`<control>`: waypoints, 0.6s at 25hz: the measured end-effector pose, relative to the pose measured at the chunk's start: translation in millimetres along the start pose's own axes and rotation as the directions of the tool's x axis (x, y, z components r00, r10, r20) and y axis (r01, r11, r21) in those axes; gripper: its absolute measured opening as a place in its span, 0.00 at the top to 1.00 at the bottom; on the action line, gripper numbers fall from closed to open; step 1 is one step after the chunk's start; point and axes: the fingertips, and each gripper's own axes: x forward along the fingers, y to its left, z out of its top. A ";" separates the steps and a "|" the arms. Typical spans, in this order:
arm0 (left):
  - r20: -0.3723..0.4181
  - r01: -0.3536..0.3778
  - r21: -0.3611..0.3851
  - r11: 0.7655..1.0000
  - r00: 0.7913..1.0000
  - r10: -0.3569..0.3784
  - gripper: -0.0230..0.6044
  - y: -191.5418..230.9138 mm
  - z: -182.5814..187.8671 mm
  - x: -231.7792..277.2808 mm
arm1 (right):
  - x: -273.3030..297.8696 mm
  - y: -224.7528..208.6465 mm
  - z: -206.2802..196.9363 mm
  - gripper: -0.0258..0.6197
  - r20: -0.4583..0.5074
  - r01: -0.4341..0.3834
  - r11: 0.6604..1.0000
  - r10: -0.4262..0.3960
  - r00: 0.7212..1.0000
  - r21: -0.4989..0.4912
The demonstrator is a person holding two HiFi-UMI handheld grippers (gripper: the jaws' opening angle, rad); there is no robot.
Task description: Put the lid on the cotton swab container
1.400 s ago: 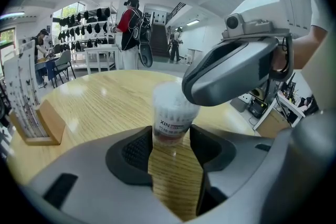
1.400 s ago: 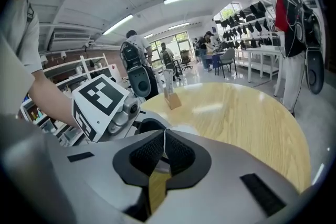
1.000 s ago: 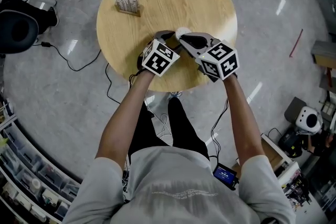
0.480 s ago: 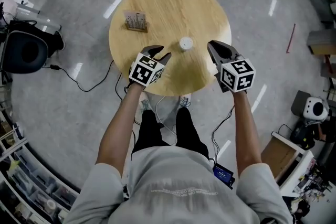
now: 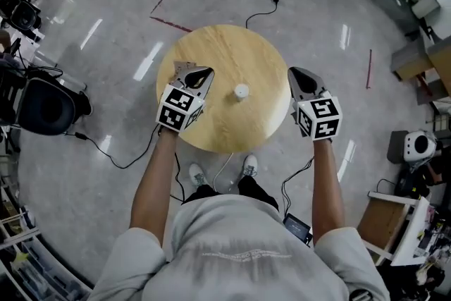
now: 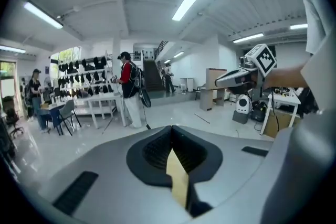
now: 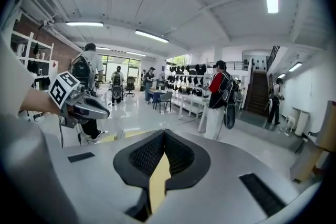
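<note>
We see the small white round cotton swab container [image 5: 242, 91] standing alone near the middle of the round light wooden table [image 5: 232, 53], between the two grippers and well apart from both. From the head view it reads as one closed white piece, and no loose lid lies anywhere on the tabletop, so we judge the lid to be on (the container is too small here to tell how firmly it sits).

The left gripper [image 5: 201, 72] has just been closing its jaws. They now meet pad to pad with nothing between them. The right gripper [image 5: 297, 72] has done the same: its jaws are pressed together and empty. Both gripper views look out across the room rather than down at the table, so neither tool is aimed at the container.

A small pale holder [image 5: 180, 68] sits at the table's left edge, partly behind the left gripper and untouched.

In our judgement the task is finished, and no step remains.
</note>
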 end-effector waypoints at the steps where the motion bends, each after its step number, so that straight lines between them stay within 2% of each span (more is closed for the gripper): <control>1: 0.015 0.000 0.030 1.000 1.000 -0.001 0.93 2.2 12.7 -7.2 | -4.7 1.7 10.8 0.92 0.013 0.009 1.000 -0.009 1.000 -0.007; 3: 0.049 -0.007 0.056 0.998 0.999 0.004 0.93 8.8 35.9 -21.5 | -12.4 5.7 33.5 0.91 0.044 0.014 1.000 -0.013 0.999 -0.016; 9: 0.146 -0.003 0.067 0.998 0.989 -0.007 0.93 15.3 100.3 -44.7 | -29.1 9.1 82.5 0.92 0.124 -0.007 0.997 0.016 0.992 -0.073; 15: 0.203 -0.082 0.151 0.985 0.978 0.050 0.93 25.7 152.0 -59.3 | -33.5 9.7 114.8 0.92 0.153 0.014 0.992 0.006 0.988 -0.126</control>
